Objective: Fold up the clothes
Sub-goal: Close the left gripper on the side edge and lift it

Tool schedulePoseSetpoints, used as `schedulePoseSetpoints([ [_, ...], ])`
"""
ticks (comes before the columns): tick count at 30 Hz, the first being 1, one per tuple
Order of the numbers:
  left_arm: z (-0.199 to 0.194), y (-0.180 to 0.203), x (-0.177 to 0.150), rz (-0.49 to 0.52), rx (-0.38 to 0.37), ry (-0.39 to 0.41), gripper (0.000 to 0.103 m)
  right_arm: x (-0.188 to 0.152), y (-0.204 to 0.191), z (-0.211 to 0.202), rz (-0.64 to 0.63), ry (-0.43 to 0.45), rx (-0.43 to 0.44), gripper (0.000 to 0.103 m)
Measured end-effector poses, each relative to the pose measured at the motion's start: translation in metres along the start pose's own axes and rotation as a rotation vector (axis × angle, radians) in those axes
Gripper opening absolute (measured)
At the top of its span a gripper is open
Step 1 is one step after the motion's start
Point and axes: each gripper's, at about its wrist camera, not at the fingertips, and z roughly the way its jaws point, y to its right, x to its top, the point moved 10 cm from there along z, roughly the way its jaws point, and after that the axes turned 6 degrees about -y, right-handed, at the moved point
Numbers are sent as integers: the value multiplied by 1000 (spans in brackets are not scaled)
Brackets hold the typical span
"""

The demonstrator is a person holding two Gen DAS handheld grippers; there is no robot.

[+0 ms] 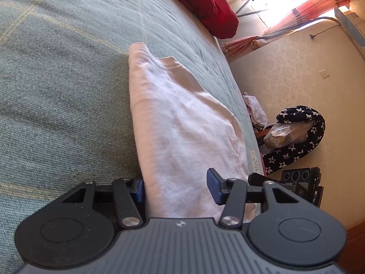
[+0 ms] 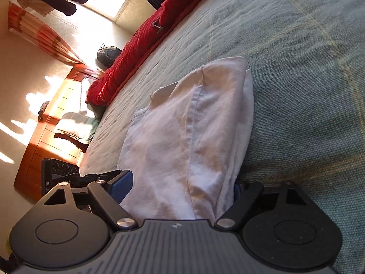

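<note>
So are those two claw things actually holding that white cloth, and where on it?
Neither clearly grips it yet. The folded white garment lies on the bed with its near edge between both sets of jaws, the left gripper and right gripper, which stand apart around it.

The garment (image 1: pixel 182 123) is soft matt white cloth, lightly creased, with stitched hems. The bedcover (image 1: pixel 57 91) under it is coarse woven grey-green cloth with pale yellow lines. The left gripper (image 1: pixel 176 188) and right gripper (image 2: pixel 182 188) are matt black plastic with shiny metal pins and blue matt pads (image 2: pixel 121 185). At the bed's far edge, the quilt (image 2: pixel 141 38) is wrinkled red cloth. The cabinet (image 2: pixel 52 125) is glossy wood.
</note>
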Motion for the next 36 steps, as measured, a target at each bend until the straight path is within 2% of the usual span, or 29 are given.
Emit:
schedulePoseSetpoints([
  [3,0,2,-1,18,36,8,48,1,6,-1,14,-2,-27,71],
  [5,-2,4,-2,31,53,16,47,0,8,-3,16,3,-53,57],
  [6,-2,5,-2,36,57,20,47,-1,10,-3,20,10,-69,54],
  [8,-5,5,-2,38,62,25,47,-3,5,-4,-23,24,-117,47],
  [9,-6,5,-2,42,68,28,42,-5,2,-4,-50,32,-144,44],
  [11,-9,7,-2,60,86,35,37,-7,-4,-5,-104,46,-196,42],
  [13,-14,11,-1,67,56,45,37,-9,-18,-5,-171,55,-231,42],
  [15,-19,15,0,74,37,57,32,-10,-32,-6,-208,67,-240,42],
  [18,-26,21,1,96,37,69,25,-7,-49,-12,-224,80,-230,42],
  [23,-38,33,1,152,56,86,20,-6,-79,-15,-262,87,-205,42],
  [28,-58,35,1,175,85,119,18,-12,-94,-2,-302,53,-223,39],
  [36,-112,28,5,192,126,184,18,-11,-137,21,-342,34,-165,39],
])
